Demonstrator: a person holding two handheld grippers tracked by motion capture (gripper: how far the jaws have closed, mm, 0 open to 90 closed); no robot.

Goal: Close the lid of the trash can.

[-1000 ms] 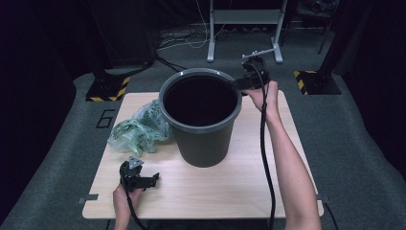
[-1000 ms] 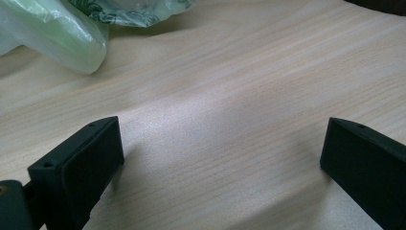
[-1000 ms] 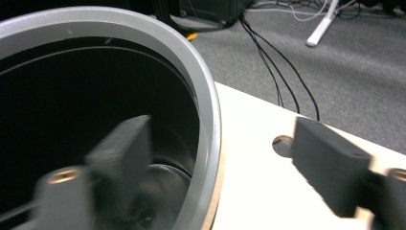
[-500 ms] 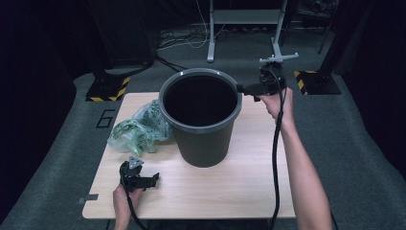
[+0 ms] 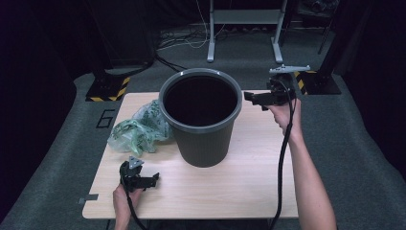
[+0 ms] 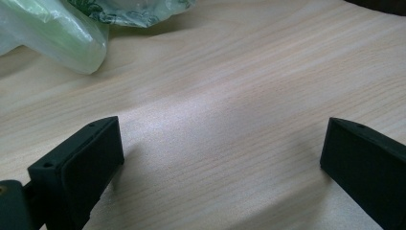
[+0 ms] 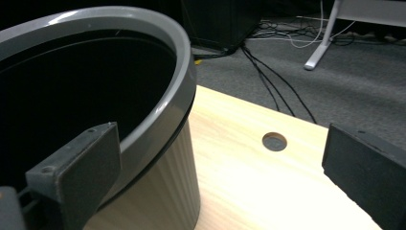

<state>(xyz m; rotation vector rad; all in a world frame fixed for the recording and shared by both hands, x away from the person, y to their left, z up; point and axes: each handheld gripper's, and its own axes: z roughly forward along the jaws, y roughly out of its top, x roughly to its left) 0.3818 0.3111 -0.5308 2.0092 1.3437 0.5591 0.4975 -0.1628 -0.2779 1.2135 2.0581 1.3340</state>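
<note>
a dark grey bin (image 5: 201,115) stands upright near the middle of the wooden table (image 5: 249,182); its inside is too dark to tell what it holds; a crumpled green plastic bag (image 5: 136,132) lies just beside its left side on the tabletop; the right gripper (image 5: 253,98) hangs close by the bin's right rim, jaws wide apart and gripping nothing; the left gripper (image 5: 151,181) rests low at the table's near left, jaws spread wide over bare wood, empty.

Light wooden table (image 5: 249,187), grey bin (image 5: 201,120) upright mid-table, green plastic bag (image 5: 136,132) left of it
</note>
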